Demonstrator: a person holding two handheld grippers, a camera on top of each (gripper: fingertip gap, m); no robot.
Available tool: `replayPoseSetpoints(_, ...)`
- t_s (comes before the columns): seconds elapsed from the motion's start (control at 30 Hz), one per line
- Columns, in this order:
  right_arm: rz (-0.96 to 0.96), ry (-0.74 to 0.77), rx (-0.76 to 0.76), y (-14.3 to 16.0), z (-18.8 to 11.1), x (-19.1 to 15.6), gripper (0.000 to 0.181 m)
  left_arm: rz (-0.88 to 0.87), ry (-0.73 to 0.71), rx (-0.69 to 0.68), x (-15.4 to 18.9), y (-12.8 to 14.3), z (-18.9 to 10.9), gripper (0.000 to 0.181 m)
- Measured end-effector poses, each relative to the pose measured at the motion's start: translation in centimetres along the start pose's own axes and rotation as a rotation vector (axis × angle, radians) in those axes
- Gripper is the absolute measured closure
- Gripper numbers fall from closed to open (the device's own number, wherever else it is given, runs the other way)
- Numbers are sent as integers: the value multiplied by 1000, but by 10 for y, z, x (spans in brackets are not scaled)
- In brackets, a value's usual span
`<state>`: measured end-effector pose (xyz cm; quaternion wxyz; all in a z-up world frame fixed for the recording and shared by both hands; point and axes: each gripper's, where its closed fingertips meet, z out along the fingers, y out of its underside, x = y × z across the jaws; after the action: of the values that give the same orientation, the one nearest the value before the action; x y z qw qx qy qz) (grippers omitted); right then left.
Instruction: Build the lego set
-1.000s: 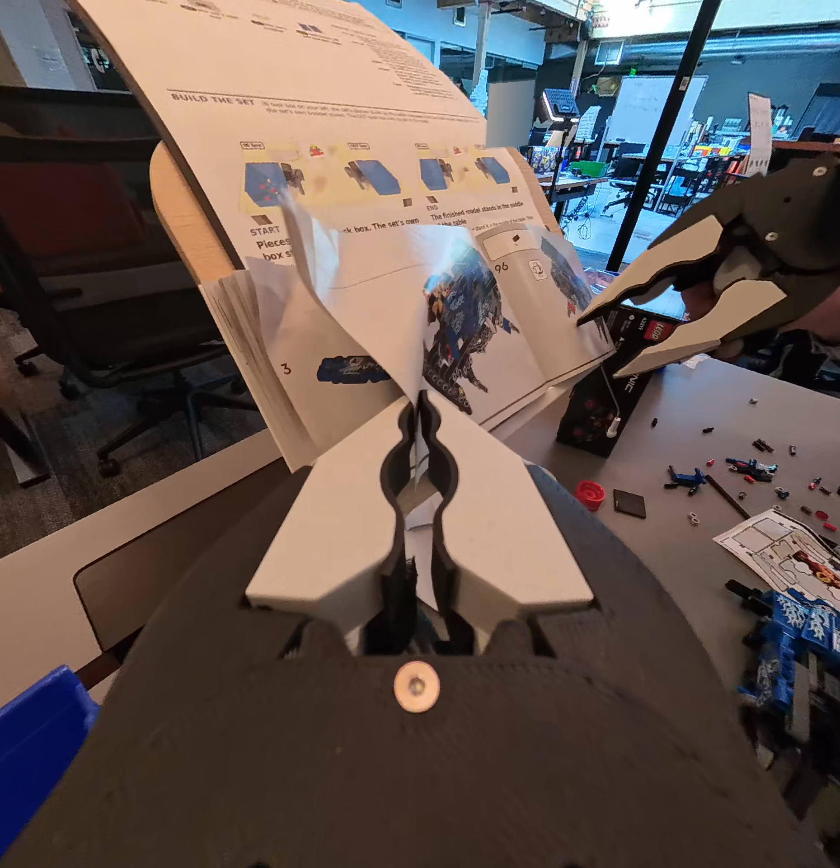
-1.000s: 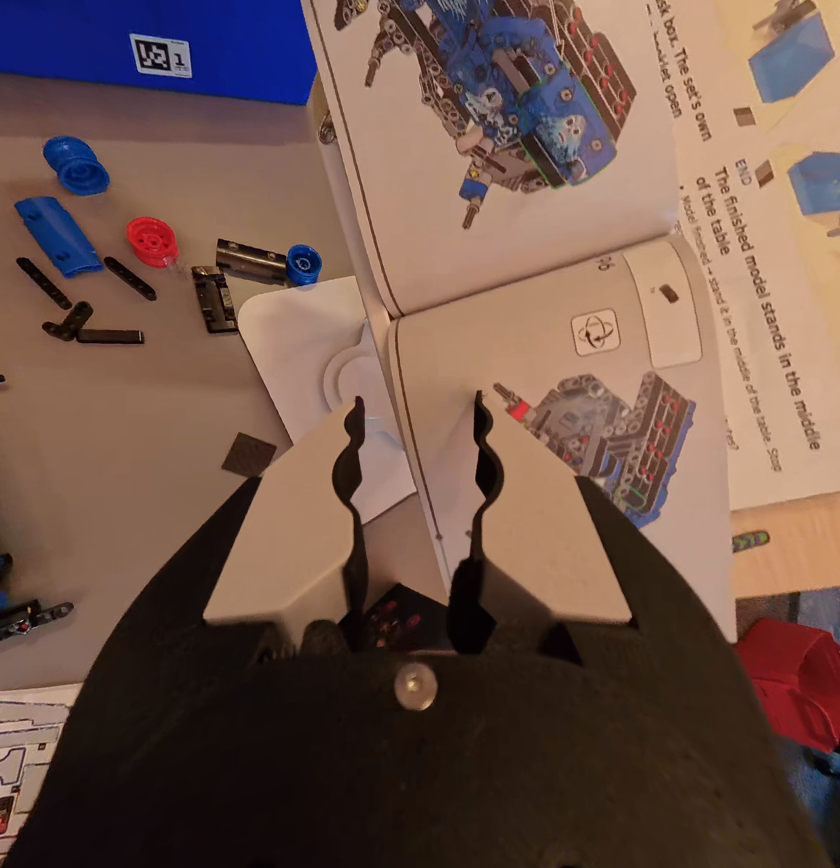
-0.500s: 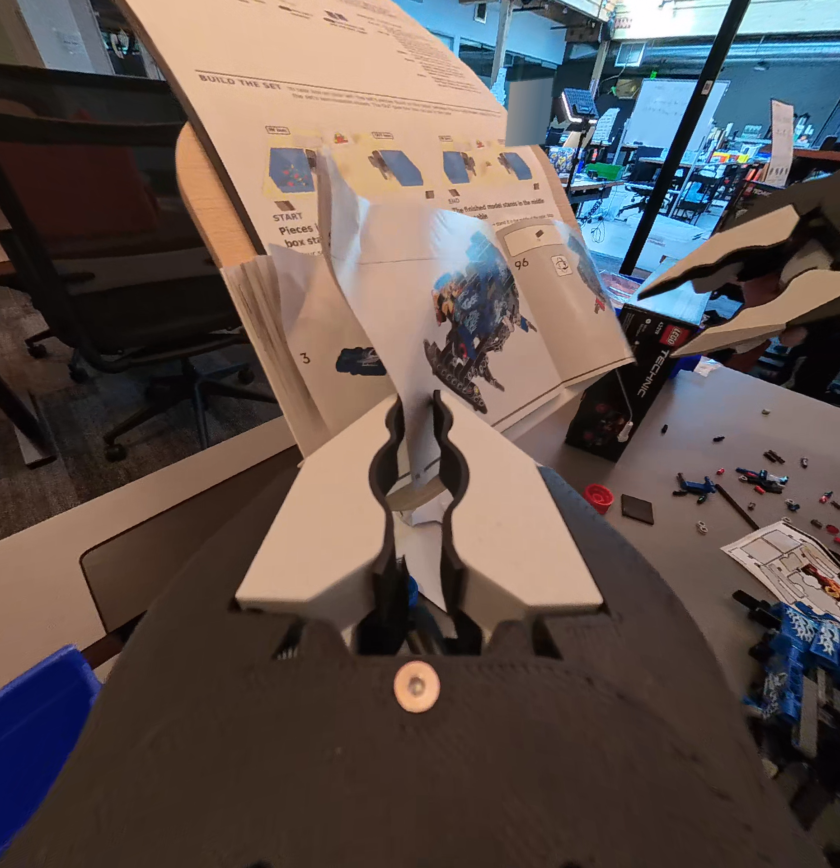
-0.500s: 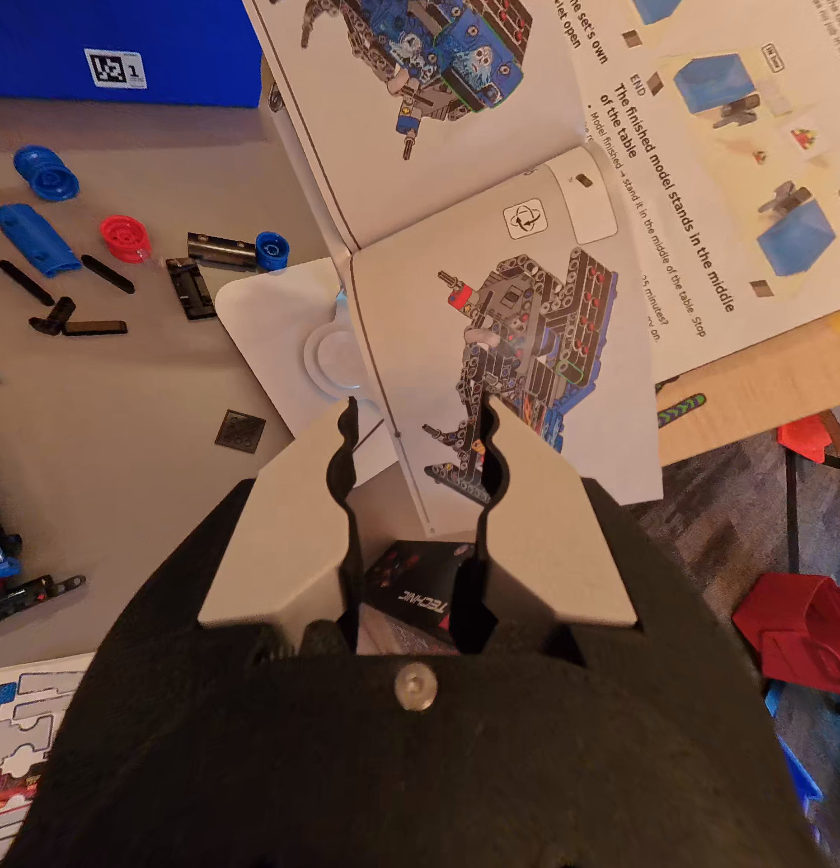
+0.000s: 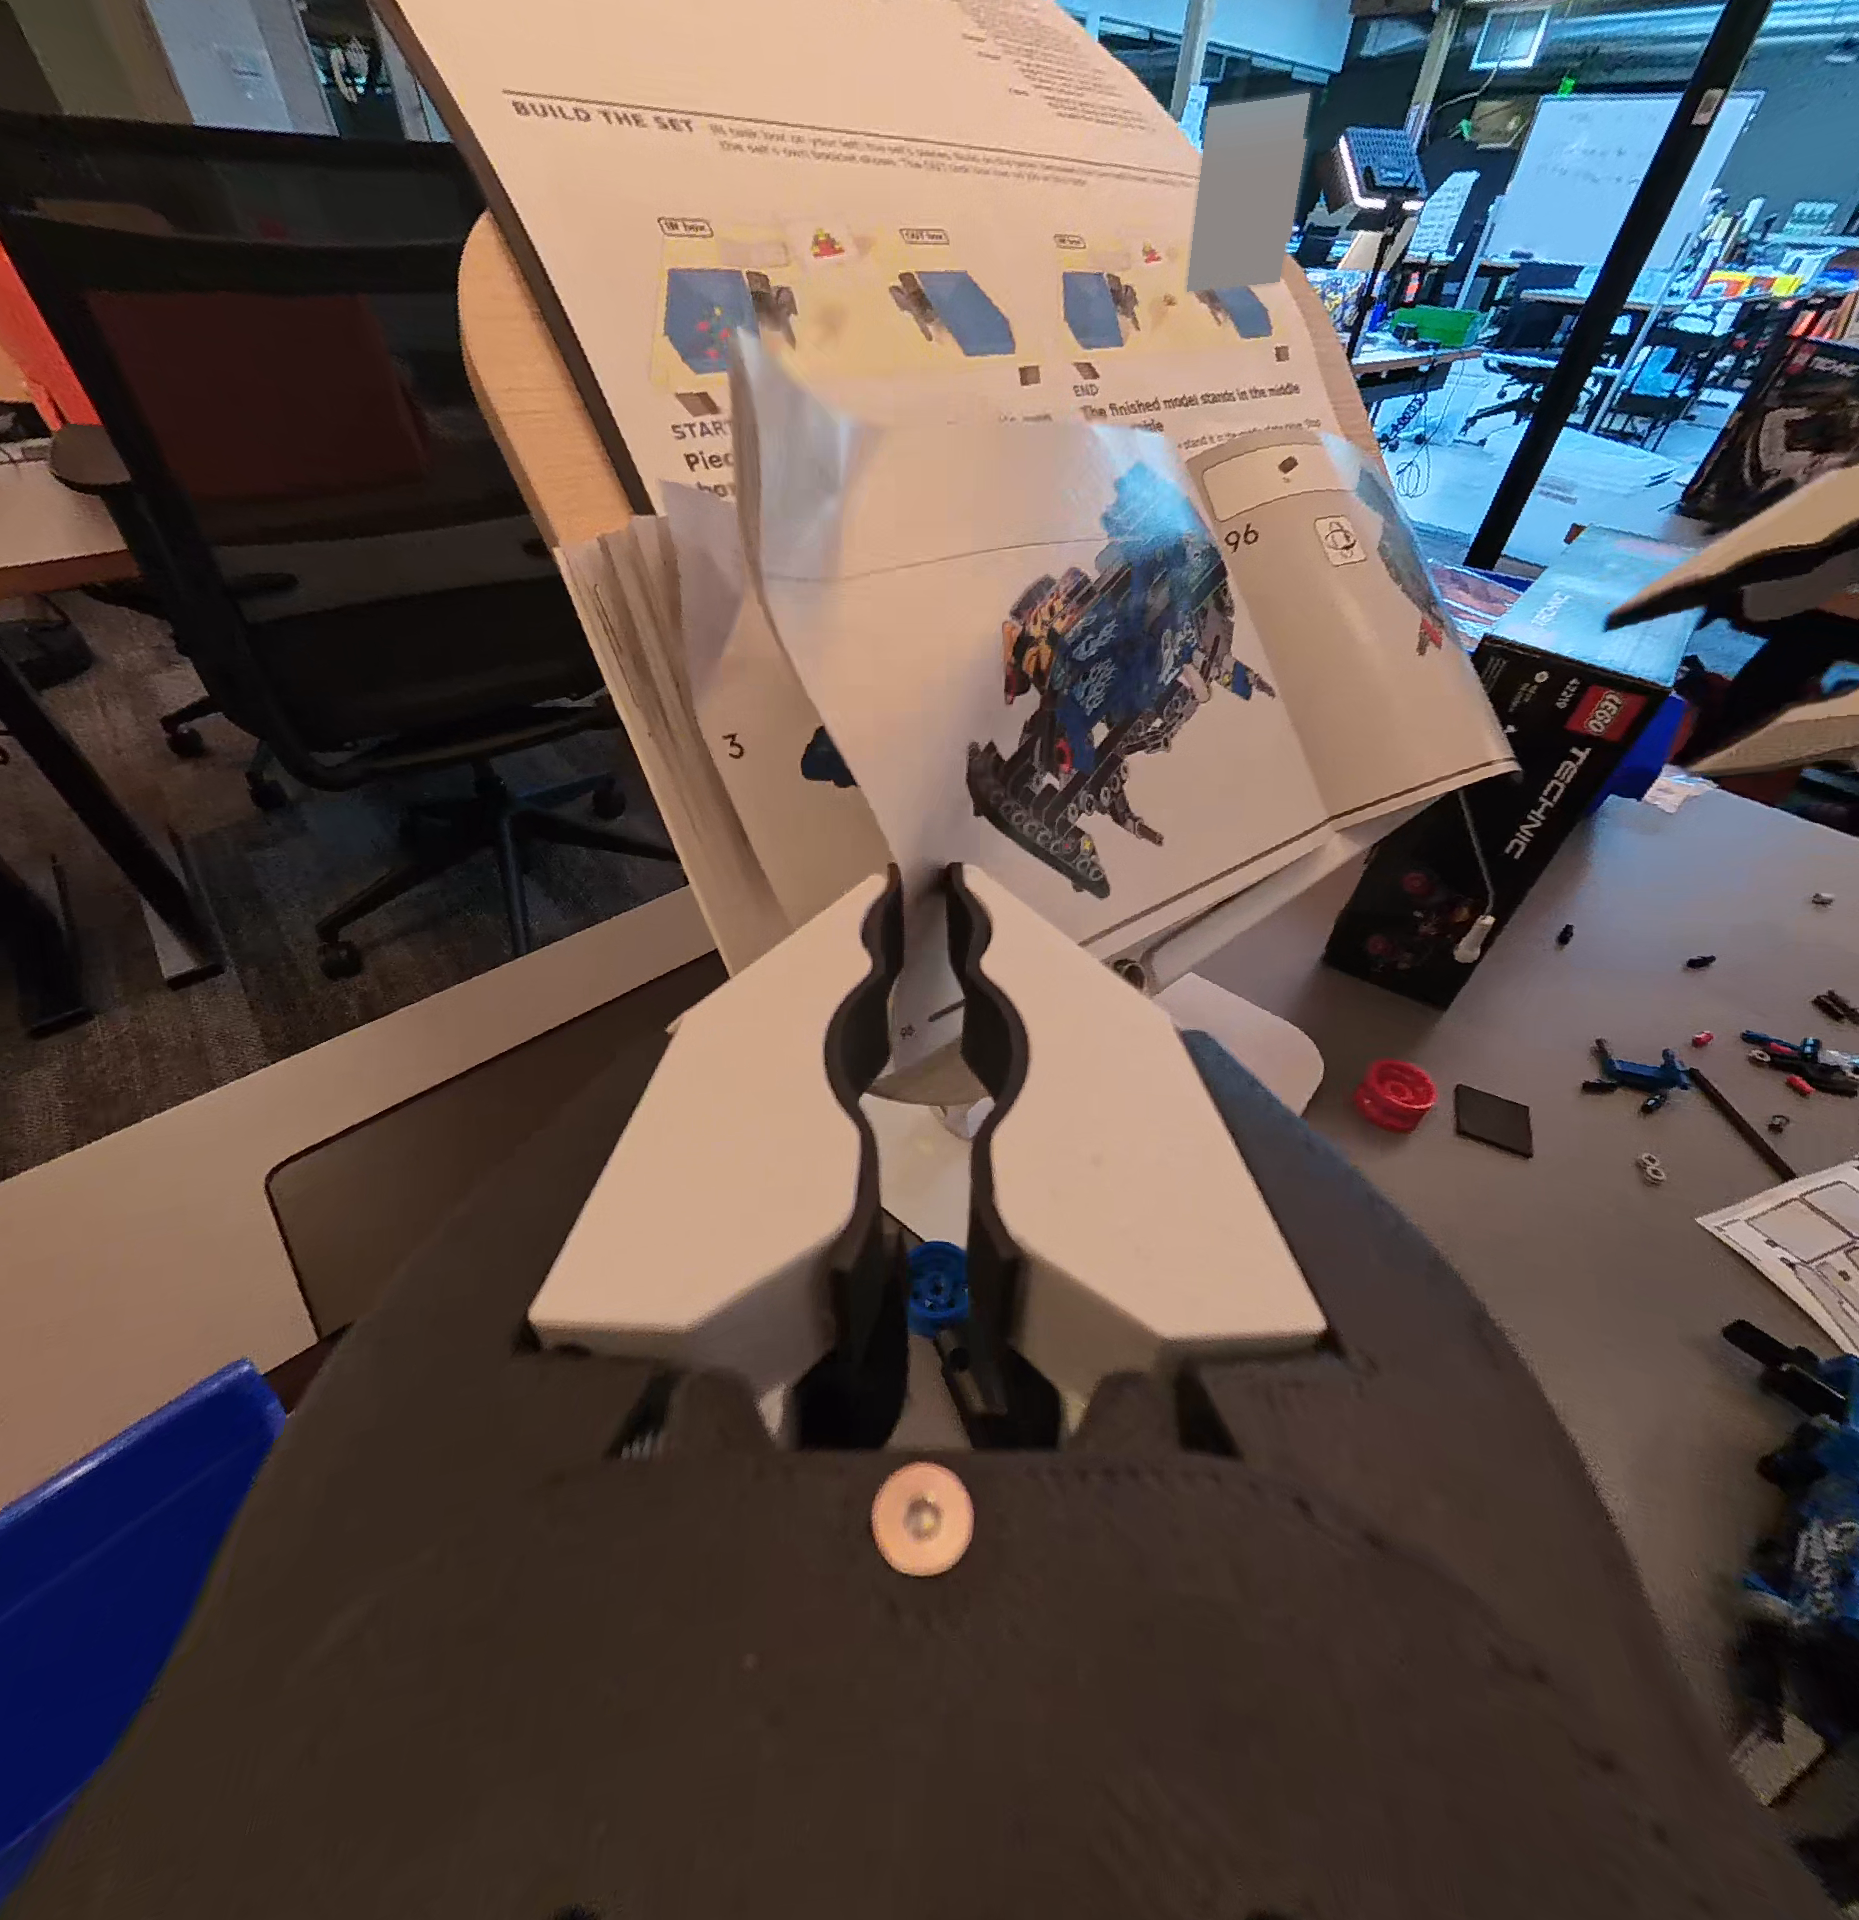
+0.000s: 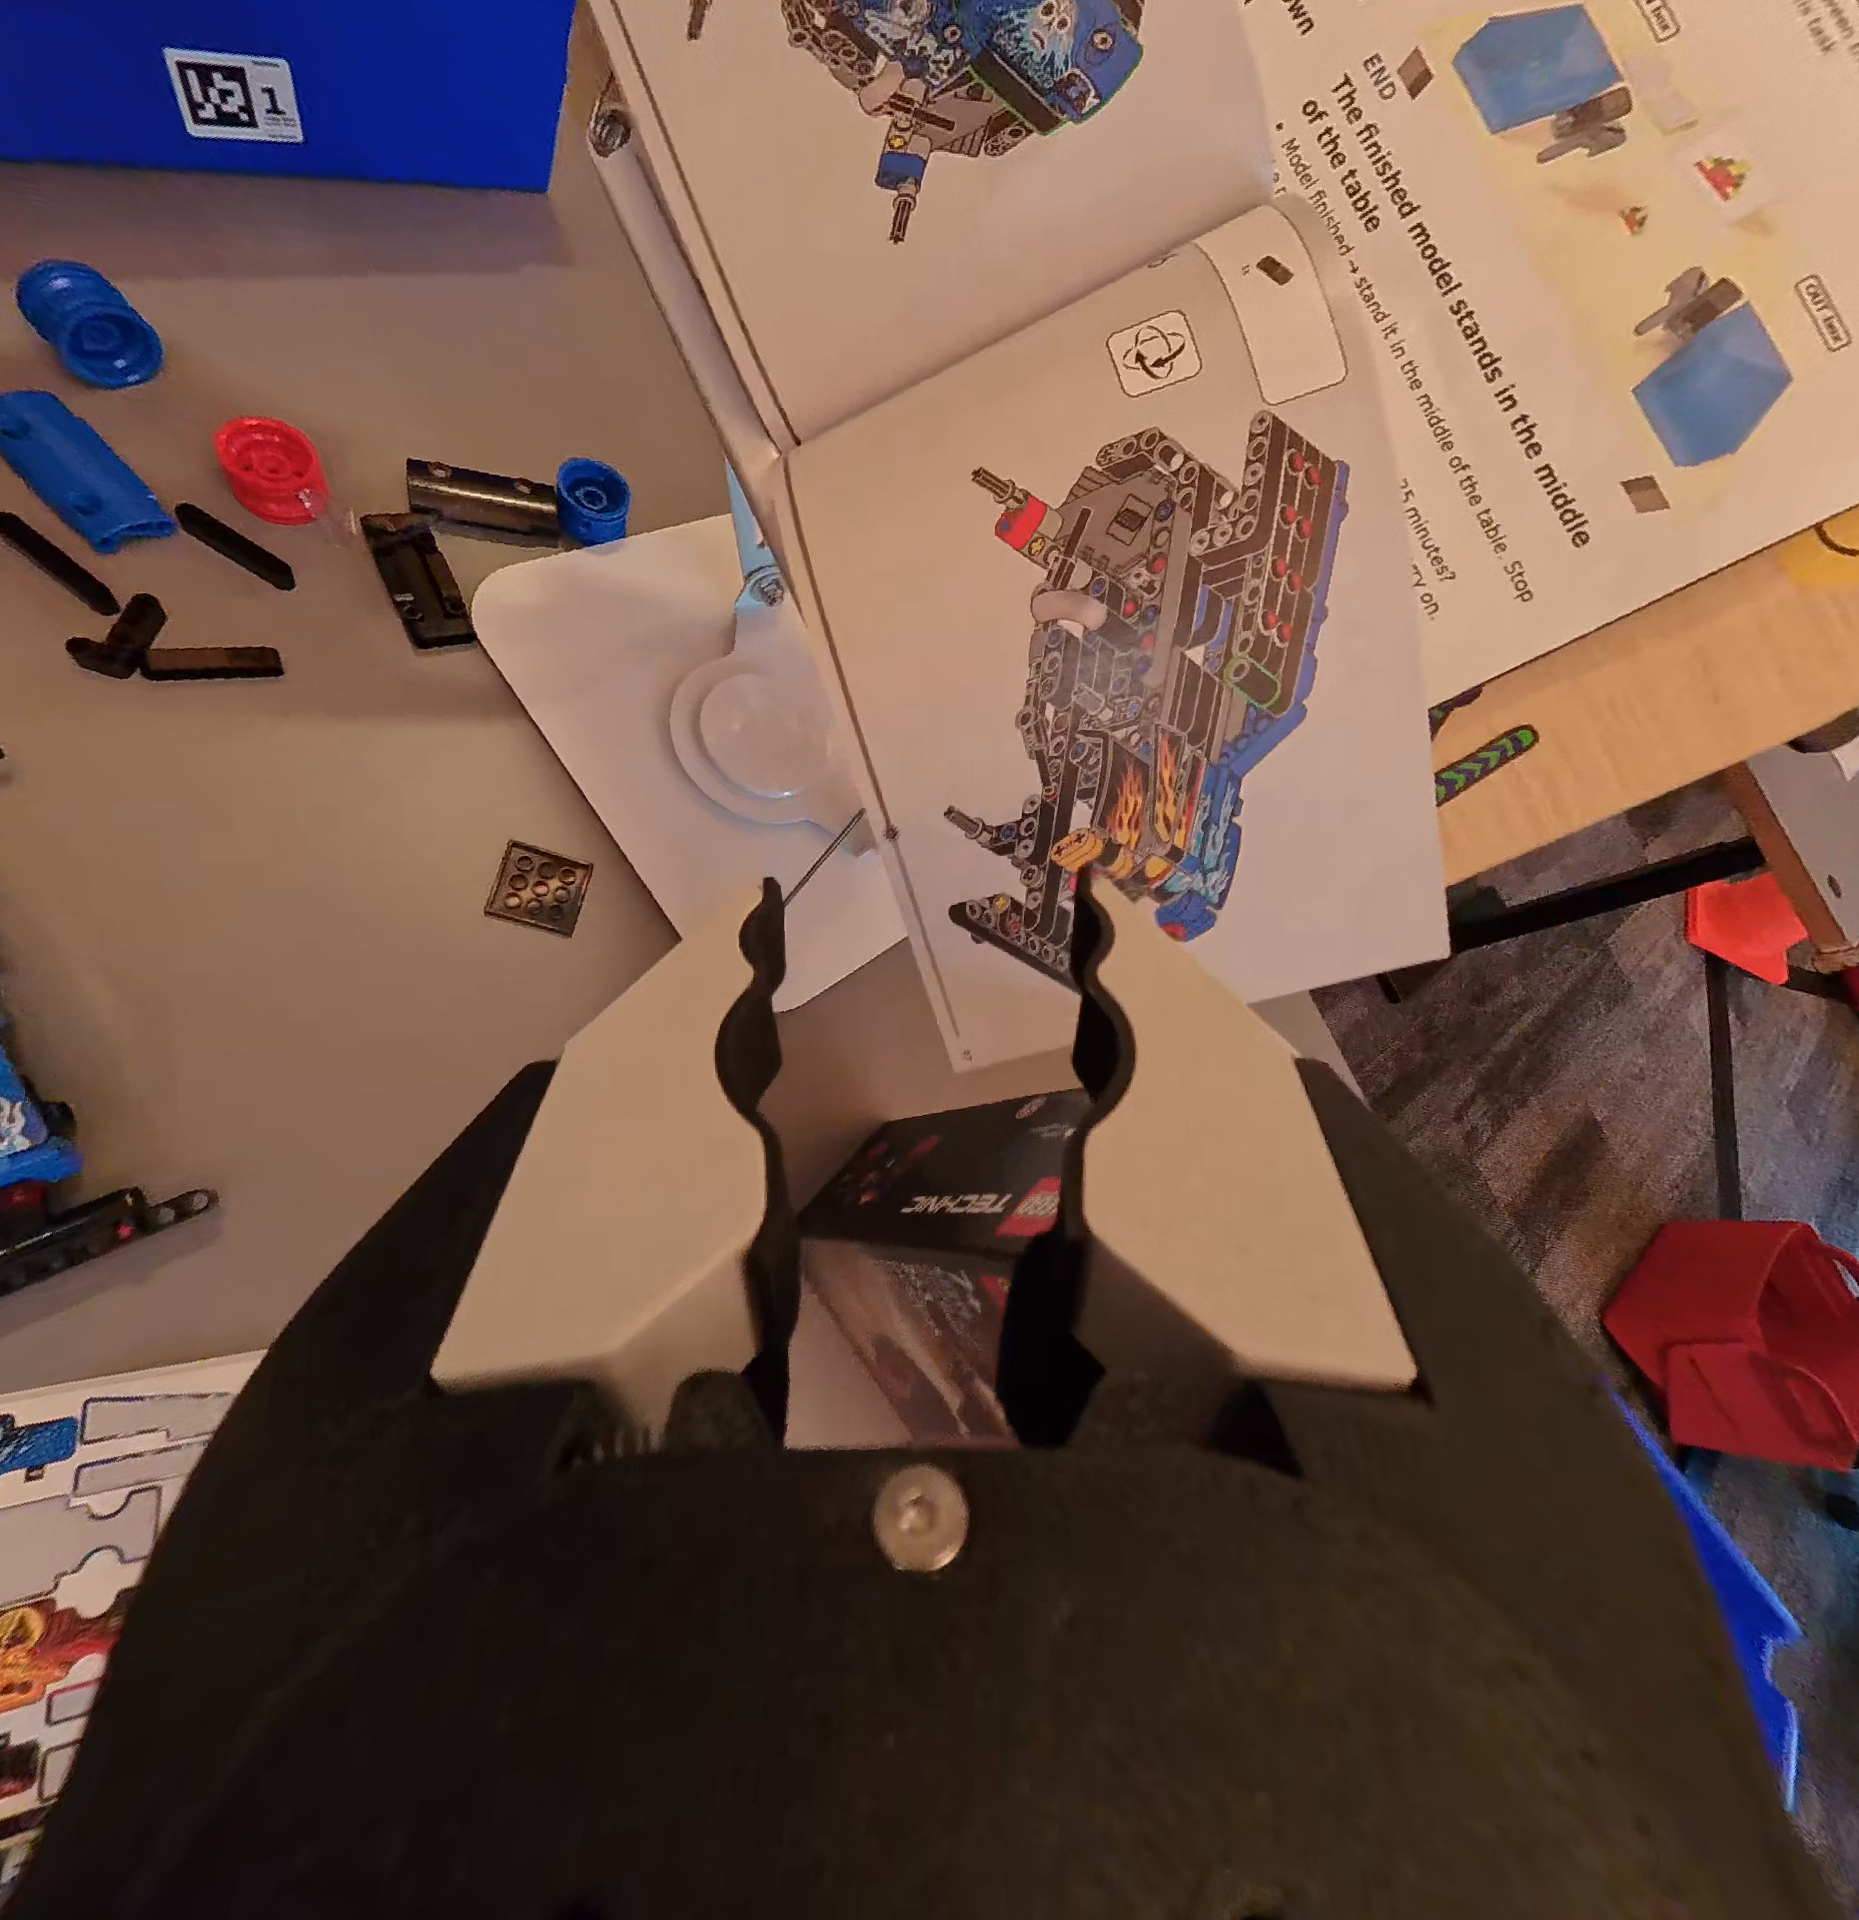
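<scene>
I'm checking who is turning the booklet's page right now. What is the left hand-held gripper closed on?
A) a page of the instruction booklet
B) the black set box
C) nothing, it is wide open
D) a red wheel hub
A: in the left wrist view the left hand-held gripper pinches the lower edge of a lifted page of the instruction booklet, while the right hand-held gripper is open and empty.
</scene>
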<state>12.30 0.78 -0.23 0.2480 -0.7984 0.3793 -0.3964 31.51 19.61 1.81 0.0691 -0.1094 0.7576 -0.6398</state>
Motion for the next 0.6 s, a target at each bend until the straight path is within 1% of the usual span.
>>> replayPoseSetpoints(0.13, 9, -39, -12, 14, -1, -17, 126, 30, 6, 14, 1, 0, 1, 181)
replayPoseSetpoints(0.2, 14, -46, -24, 24, -2, -24, 126, 29, 11, 11, 2, 0, 2, 180)
replayPoseSetpoints(0.33, 39, -81, -7, 33, -7, -40, 126, 27, 29, 20, 5, -1, 1, 181)
replayPoseSetpoints(0.47, 50, -102, 10, 38, -11, -55, 126, 39, 18, 47, 2, -4, -1, 175)
replayPoseSetpoints(0.6, 66, -133, 9, 48, -8, -66, 127, 40, 40, 50, 5, -4, -2, 175)
